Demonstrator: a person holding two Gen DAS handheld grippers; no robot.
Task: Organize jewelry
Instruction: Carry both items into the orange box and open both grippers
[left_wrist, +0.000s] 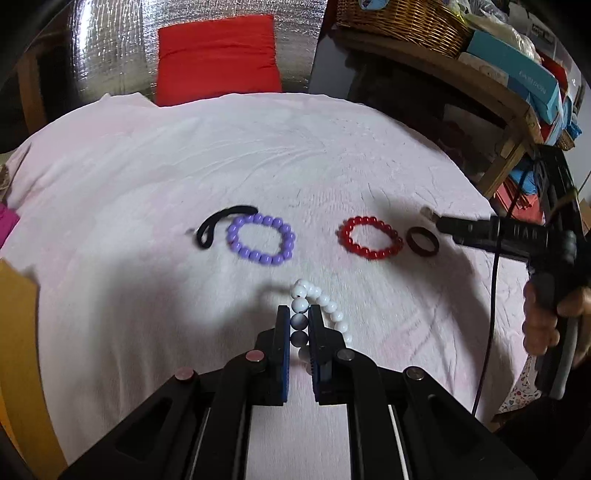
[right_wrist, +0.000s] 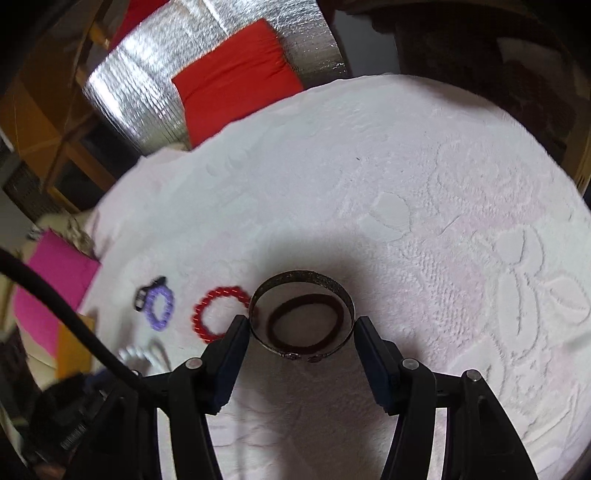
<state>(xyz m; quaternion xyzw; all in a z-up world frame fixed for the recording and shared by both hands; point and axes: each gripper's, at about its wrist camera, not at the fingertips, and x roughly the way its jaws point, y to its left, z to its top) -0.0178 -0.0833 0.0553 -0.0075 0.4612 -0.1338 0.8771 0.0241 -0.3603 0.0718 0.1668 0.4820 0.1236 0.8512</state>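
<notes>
While the left gripper (left_wrist: 299, 314) pinched the white bead bracelet (left_wrist: 321, 302) above the pale cloth (left_wrist: 147, 177), a black hair tie (left_wrist: 218, 225), purple bracelet (left_wrist: 260, 240), red bracelet (left_wrist: 369, 238) and dark ring (left_wrist: 423, 240) lay beyond; the right gripper (right_wrist: 301, 325) clasped a metal bangle (right_wrist: 301, 280)

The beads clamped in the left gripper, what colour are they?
White beads, seen best in the left wrist view.
</notes>
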